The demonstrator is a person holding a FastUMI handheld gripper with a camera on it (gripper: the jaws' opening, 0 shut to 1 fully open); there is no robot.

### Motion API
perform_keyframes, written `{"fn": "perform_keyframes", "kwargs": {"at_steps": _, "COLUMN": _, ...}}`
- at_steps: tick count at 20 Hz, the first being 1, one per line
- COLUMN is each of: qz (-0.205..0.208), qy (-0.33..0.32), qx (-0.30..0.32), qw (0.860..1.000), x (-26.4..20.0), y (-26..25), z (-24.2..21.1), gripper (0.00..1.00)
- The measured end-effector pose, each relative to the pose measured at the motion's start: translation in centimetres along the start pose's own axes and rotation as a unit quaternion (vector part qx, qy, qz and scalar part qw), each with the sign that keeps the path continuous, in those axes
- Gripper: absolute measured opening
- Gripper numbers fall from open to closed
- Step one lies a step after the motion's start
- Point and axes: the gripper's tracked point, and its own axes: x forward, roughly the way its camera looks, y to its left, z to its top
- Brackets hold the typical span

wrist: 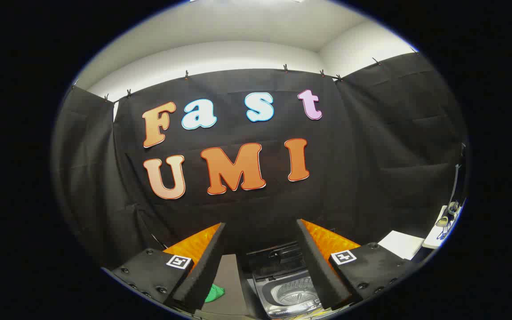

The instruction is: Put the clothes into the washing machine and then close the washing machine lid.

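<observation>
My gripper (pixel 260 226) is open, its two fingers spread wide with nothing between them. It is held high and looks at the booth's black cloth wall. Far below, between the fingers, stands a small top-loading washing machine (pixel 285 289) with its lid (pixel 274 255) up and the bare metal drum (pixel 294 294) showing. A green piece of clothing (pixel 214 293) lies on the grey table (pixel 229 280) to the left of the machine, partly hidden behind my left finger (pixel 202 266).
A white flat object (pixel 402 244) and some small items on a white ledge (pixel 442 222) sit off to the right, beyond my right finger (pixel 318 262). Black cloth walls close in the booth on three sides.
</observation>
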Motion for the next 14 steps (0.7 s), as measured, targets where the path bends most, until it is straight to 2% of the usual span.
{"fn": "perform_keyframes", "kwargs": {"at_steps": 14, "qz": 0.001, "qy": -0.016, "qx": -0.005, "qw": 1.000, "x": -0.7, "y": 0.1, "z": 1.2, "gripper": 0.98}}
